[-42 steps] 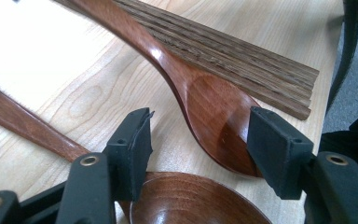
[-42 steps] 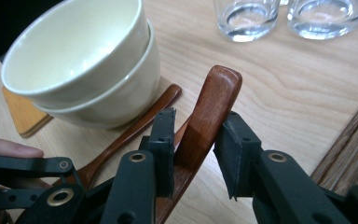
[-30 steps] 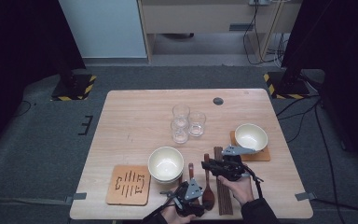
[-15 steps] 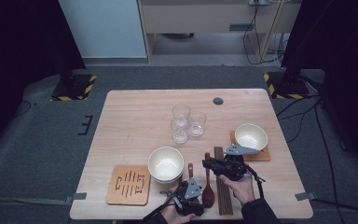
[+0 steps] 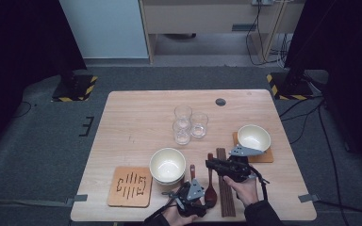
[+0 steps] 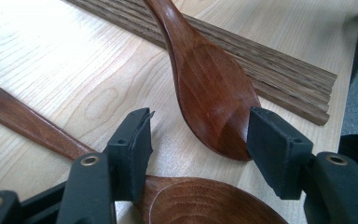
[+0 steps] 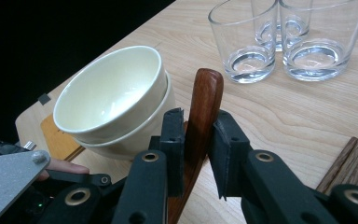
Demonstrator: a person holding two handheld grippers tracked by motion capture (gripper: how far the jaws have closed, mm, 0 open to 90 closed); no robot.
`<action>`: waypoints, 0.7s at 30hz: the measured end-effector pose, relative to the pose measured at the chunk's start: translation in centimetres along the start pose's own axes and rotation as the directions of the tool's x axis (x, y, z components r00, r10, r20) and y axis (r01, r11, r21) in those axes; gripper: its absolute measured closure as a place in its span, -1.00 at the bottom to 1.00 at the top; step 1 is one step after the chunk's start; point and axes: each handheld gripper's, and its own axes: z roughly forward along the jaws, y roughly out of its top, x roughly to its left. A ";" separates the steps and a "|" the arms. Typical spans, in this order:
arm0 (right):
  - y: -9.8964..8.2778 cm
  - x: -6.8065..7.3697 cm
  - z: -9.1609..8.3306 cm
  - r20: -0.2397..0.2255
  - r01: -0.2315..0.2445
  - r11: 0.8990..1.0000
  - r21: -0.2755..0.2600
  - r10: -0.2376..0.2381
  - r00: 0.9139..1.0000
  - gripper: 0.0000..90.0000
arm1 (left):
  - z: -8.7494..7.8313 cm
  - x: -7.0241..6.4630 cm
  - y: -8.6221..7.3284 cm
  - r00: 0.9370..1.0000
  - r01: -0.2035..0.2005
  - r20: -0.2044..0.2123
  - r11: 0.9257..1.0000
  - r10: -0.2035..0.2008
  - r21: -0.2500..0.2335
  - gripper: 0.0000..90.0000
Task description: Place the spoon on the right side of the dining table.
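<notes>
The right gripper (image 7: pixel 196 140) sits low over the near edge of the table (image 5: pixel 136 117), and its jaws have just been closing in on the handle of a wooden spoon (image 7: pixel 204 105). In the right gripper view the handle tip stands up between the two pads, with the pads right at its sides; whether they already press the wood, I cannot tell for sure, but it looks like a pinch taking hold. From above, that spoon (image 5: pixel 210 181) lies lengthwise at about six o'clock on the table, bowl end toward the person.

The left gripper (image 6: pixel 196 144) is down at the spoon's bowl end, jaws spread and clasping nothing: one pad sits at the edge of the bowl, the other stands off on bare wood. A second spoon (image 6: pixel 205 205) lies under it, its handle running off to ten o'clock in that view.

Just right of the spoons lies a bundle of dark chopsticks (image 5: pixel 225 188). The stacked cream bowls (image 5: pixel 168 165) stand at nine o'clock of the right gripper, partly on a wooden coaster (image 5: pixel 129 186). Three glasses (image 5: pixel 188 123) cluster mid-table. At three o'clock, another bowl (image 5: pixel 253 137) rests on its own coaster.
</notes>
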 end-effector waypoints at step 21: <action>0.0 -0.3 -0.2 -0.058 -0.080 0.997 -0.024 0.078 0.995 0.85 | -0.1 -0.1 0.1 1.000 -0.014 -0.013 1.000 0.014 -0.001 -0.11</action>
